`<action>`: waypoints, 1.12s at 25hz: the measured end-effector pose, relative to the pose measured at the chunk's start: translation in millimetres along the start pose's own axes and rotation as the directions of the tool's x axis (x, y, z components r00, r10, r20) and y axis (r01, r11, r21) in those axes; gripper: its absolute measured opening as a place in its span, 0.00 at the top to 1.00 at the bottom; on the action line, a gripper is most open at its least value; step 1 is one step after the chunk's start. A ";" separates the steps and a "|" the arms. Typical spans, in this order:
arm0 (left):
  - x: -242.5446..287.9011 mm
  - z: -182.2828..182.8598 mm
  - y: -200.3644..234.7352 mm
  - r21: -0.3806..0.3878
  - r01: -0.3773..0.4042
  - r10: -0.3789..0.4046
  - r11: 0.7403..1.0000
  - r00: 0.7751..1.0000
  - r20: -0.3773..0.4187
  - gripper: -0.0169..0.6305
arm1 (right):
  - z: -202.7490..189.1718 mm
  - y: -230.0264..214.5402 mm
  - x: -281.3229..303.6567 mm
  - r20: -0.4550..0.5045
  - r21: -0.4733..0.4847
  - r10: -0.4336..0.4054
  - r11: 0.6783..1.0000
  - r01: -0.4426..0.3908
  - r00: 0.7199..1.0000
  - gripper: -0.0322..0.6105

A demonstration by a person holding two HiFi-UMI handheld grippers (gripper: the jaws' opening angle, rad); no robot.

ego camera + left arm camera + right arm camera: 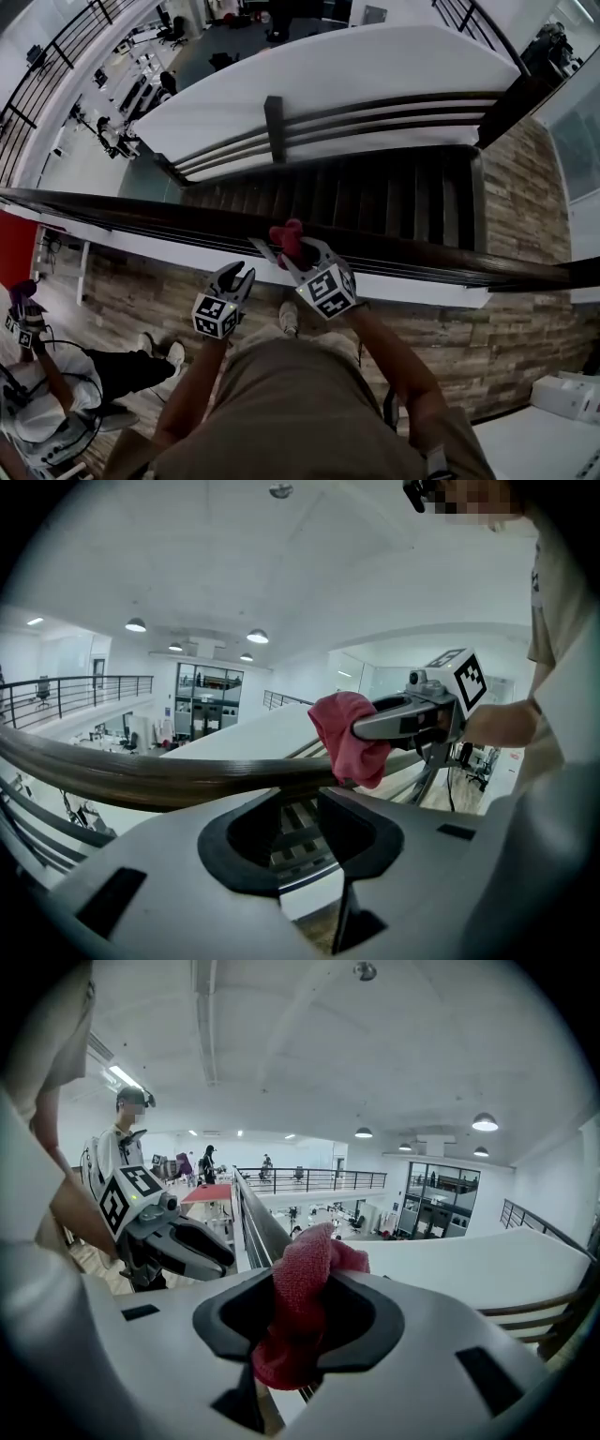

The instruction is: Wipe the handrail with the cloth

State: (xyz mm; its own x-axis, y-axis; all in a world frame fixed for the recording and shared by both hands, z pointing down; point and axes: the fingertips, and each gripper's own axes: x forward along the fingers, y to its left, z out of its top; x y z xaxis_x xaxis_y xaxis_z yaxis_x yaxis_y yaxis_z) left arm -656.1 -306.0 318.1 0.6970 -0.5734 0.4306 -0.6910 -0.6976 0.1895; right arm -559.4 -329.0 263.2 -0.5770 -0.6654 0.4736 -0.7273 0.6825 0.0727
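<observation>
You're on the upper level w/ the staircase (394, 197) dropping away below. The dark wooden handrail (141, 214) runs across in front of you from far left to right, and that's the surface to clean. Plenty of rail shows on either side, so my read is most of the wipe is yet to do. Pick one direction & run long strokes, no dabbing. Keep the fabric pressed flat on the rail's top, then roll yr wrist to catch the near & far sides, since the top alone isn't the whole rail. Don't lean out; there's a drop beyond. Your right gripper (286, 251) reaches fwd & somewhat down, forearm out from yr body. Its jaws are closed nearly together on the red cloth (287, 234), which bunches between them & sits against the handrail approx mid-span. In the right gripper view the fabric fills the gap & hangs below it, so the hold looks firm, but watch that the loose tail doesn't snag. Your left gripper (236, 277) sits just beside it on the left, pitched down likewise. It's near the rail, though I can't tell if it touches. Its jaws stand partly apart w/ nothing between them; only lower rails & steps show thru the gap. Keep it clear of the stroke path.
</observation>
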 end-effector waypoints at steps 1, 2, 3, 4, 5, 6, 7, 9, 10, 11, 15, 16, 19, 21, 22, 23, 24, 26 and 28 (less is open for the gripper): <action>1.9 -1.0 5.5 0.002 0.002 -0.002 1.000 1.000 -0.004 0.80 | 1.2 -0.1 10.0 -0.012 -0.011 -0.004 1.000 0.004 1.000 0.75; 3.9 -2.6 10.3 0.002 0.004 -0.004 1.000 1.000 -0.008 0.80 | 1.8 0.1 19.8 -0.024 -0.024 -0.010 1.000 0.010 1.000 0.75; 5.8 -4.5 15.1 0.001 0.006 -0.006 1.000 1.000 -0.012 0.80 | 2.6 0.1 29.8 -0.037 -0.042 -0.018 0.999 0.016 0.999 0.75; 7.7 -5.8 20.5 0.000 0.006 -0.006 1.000 1.000 -0.016 0.80 | 4.2 0.0 40.4 -0.049 -0.065 -0.027 0.998 0.024 0.998 0.75; 9.3 -6.0 26.6 -0.002 0.006 -0.006 1.000 1.000 -0.020 0.80 | 6.8 -0.1 51.7 -0.061 -0.090 -0.036 0.995 0.030 0.998 0.74; 10.2 -4.8 33.1 -0.004 0.006 -0.006 1.000 1.000 -0.021 0.80 | 10.0 0.4 63.4 -0.073 -0.116 -0.040 0.993 0.031 0.997 0.74; 10.2 -2.4 39.3 -0.006 0.004 -0.004 1.000 1.000 -0.019 0.80 | 13.5 1.8 74.7 -0.087 -0.139 -0.040 0.990 0.027 0.995 0.74; 7.7 2.5 48.7 -0.009 -0.003 0.003 1.000 1.000 -0.012 0.80 | 19.8 7.1 93.4 -0.114 -0.184 -0.033 0.983 0.012 0.993 0.74; 5.7 3.8 52.0 -0.009 -0.007 0.007 1.000 1.000 -0.010 0.80 | 21.7 10.3 100.9 -0.127 -0.207 -0.031 0.978 0.004 0.991 0.73; 3.5 4.0 54.9 -0.009 -0.011 0.011 1.000 1.000 -0.009 0.80 | 22.4 13.8 107.9 -0.143 -0.229 -0.030 0.973 -0.003 0.989 0.73; -2.0 -4.3 66.2 -0.012 -0.020 0.020 1.000 1.000 -0.019 0.80 | 3.4 23.9 137.5 -0.257 -0.299 -0.047 0.954 -0.034 0.965 0.72; -1.8 -7.2 68.2 -0.013 -0.021 0.021 1.000 1.000 -0.023 0.80 | -5.8 24.8 144.3 -0.289 -0.307 -0.053 0.951 -0.040 0.956 0.71; 0.6 -13.1 71.9 -0.015 -0.020 0.020 1.000 0.999 -0.029 0.80 | -25.7 25.5 159.4 -0.332 -0.320 -0.070 0.946 -0.042 0.941 0.67; 3.9 -12.5 74.9 -0.013 -0.016 0.015 1.000 0.999 -0.032 0.80 | -27.9 23.8 164.9 -0.338 -0.343 -0.089 0.939 -0.035 0.937 0.65; 6.3 -10.8 76.6 -0.011 -0.013 0.012 1.000 0.999 -0.032 0.80 | -27.0 22.4 167.0 -0.341 -0.354 -0.096 0.935 -0.033 0.935 0.64; 8.9 -9.0 78.0 -0.011 -0.009 0.009 1.000 0.999 -0.032 0.80 | -26.0 21.3 168.6 -0.344 -0.362 -0.098 0.932 -0.035 0.934 0.64; 10.9 -8.0 78.7 -0.012 -0.006 0.005 1.000 0.999 -0.033 0.80 | -25.5 21.2 169.6 -0.346 -0.366 -0.097 0.930 -0.039 0.933 0.64; 12.8 -8.9 78.6 -0.017 0.002 -0.003 1.000 0.999 -0.036 0.80 | -25.9 24.4 170.4 -0.348 -0.364 -0.088 0.930 -0.048 0.933 0.64; 15.2 -9.5 77.4 -0.016 0.015 -0.016 1.000 0.999 -0.038 0.80 | -26.4 26.9 171.1 -0.346 -0.360 -0.084 0.932 -0.050 0.934 0.64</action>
State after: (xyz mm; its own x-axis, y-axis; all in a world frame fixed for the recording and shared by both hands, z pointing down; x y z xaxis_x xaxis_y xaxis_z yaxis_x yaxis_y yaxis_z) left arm -700.9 -364.7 347.7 0.6999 -0.5459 0.4607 -0.6836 -0.6990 0.2102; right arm -667.9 -416.5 369.4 -0.3491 -0.5744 0.7404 -0.5150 0.7777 0.3605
